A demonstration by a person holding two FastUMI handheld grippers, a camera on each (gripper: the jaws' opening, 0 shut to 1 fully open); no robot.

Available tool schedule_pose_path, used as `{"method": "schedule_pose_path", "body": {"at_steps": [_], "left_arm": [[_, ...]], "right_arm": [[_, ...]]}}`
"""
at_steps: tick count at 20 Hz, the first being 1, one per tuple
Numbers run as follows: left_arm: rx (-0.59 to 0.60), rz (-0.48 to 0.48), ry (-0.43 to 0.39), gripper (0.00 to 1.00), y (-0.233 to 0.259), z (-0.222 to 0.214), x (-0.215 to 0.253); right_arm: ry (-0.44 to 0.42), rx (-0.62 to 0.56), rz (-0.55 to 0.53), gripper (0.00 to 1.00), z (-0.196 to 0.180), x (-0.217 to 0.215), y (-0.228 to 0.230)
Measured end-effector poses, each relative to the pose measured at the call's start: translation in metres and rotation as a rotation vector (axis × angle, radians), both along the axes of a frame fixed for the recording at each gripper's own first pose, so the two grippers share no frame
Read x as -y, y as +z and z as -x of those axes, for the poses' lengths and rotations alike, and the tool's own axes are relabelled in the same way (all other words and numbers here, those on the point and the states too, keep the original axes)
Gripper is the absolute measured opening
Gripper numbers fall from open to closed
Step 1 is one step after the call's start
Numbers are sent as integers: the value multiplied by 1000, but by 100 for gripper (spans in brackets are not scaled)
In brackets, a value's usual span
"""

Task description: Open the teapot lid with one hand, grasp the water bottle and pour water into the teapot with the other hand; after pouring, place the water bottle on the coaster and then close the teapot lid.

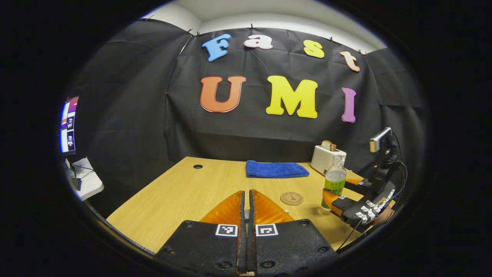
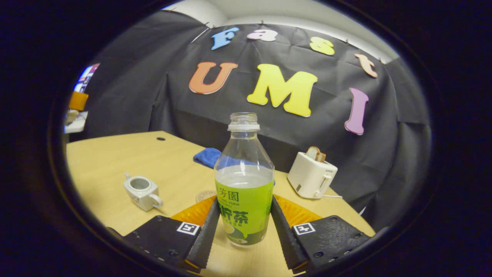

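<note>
An uncapped water bottle with a green label, about half full, stands upright on the wooden table. My right gripper is shut on it, one finger pressing each side of the label. The bottle and the right gripper also sit at the right of the left gripper view. A small white teapot stands left of the bottle, its top open with no lid on it. The round coaster lies just left of the bottle. My left gripper hovers above the table, shut, with only a narrow slit between its fingers.
A white toaster holding a slice of bread stands at the back right. A folded blue cloth lies at the table's far edge. A cable hole marks the back left. A hand holds the right gripper.
</note>
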State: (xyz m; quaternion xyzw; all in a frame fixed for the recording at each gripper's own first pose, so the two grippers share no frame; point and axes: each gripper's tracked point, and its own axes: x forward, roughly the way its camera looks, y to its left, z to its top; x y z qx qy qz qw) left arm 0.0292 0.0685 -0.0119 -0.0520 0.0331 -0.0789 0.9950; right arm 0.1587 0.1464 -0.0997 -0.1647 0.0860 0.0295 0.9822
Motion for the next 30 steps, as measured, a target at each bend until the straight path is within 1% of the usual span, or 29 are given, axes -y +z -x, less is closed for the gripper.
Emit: {"method": "schedule_pose_path", "body": {"at_steps": [2, 4, 8, 12, 13, 14, 16, 20, 23, 26, 28, 30], "left_arm": [[2, -3, 6, 3, 0, 1, -7], [-1, 3, 8, 3, 0, 1, -12], [-9, 15, 17, 3, -3, 1, -21], [-23, 8, 23, 3, -7, 0, -29], [-24, 7, 27, 3, -7, 0, -31], [-27, 8, 27, 3, -9, -1, -33], [-36, 13, 24, 3, -11, -2, -34], [-49, 17, 24, 3, -16, -3, -38], [-57, 19, 25, 3, -17, -4, -40], [-59, 16, 26, 3, -19, -4, -42], [-59, 14, 18, 3, -20, -5, -40], [-58, 12, 9, 3, -19, -4, -38]], "right_arm": [[-9, -12, 140, 73, -5, 1, -1], [5, -24, 276, 73, -10, -7, -7], [47, 12, 576, 74, -13, -27, -14], [69, 67, 779, 72, -16, -41, -17], [68, 81, 834, 75, -18, -44, -19], [66, 104, 897, 72, -18, -46, -17], [53, 154, 1014, 74, -20, -47, -9], [37, 231, 1182, 75, -14, -50, -1], [29, 281, 1255, 75, -14, -55, 4], [26, 352, 1358, 75, -8, -62, 13], [24, 375, 1418, 75, -2, -65, 16], [20, 396, 1454, 73, -6, -68, 26]]}}
